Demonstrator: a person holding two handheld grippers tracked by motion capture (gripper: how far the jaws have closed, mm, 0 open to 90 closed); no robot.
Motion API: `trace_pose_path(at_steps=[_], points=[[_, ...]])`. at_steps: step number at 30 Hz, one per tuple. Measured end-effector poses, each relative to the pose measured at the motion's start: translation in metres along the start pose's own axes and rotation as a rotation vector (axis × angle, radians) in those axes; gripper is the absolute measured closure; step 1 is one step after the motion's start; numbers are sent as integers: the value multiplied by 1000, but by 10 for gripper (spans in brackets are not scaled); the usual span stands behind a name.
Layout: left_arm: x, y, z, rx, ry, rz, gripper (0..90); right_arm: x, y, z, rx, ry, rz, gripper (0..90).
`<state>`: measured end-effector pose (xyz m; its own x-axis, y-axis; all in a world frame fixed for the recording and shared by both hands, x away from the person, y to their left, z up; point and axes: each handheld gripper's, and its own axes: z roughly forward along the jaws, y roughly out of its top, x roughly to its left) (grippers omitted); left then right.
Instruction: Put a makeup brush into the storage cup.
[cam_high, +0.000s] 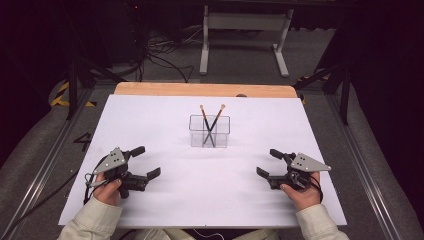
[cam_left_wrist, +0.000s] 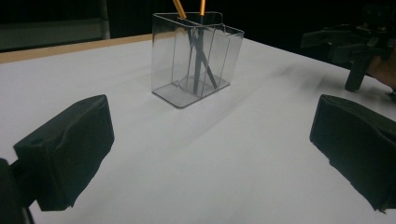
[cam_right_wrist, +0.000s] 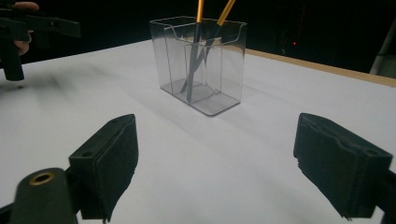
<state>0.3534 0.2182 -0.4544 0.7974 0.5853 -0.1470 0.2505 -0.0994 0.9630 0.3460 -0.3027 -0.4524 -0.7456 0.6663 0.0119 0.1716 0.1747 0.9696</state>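
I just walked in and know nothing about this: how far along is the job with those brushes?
Two brushes already stand crossed inside the clear holder. Nothing is in hand: the left gripper and right gripper are open and empty, apart from the holder, on the white table. No other loose item lies there, so whether anything remains can't be told.

Clear box (cam_high: 209, 131), two black brushes (cam_high: 210, 125) with orange handles; white counter (cam_high: 165, 120) with a tan wood edge; black hand-held grippers, grey top plates
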Motion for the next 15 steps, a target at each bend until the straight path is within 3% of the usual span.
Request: trace_pose_path(at_steps=[4,8,15], points=[[2,-5,2,4,-1,-12,11,4,-3,0,4,-10,-13,145],[2,-9,4,25,-6,1,12,4,-4,0,6,-3,-19,144],[2,-9,5,28,0,2,15,4,-1,-2,-10,8,3,161]])
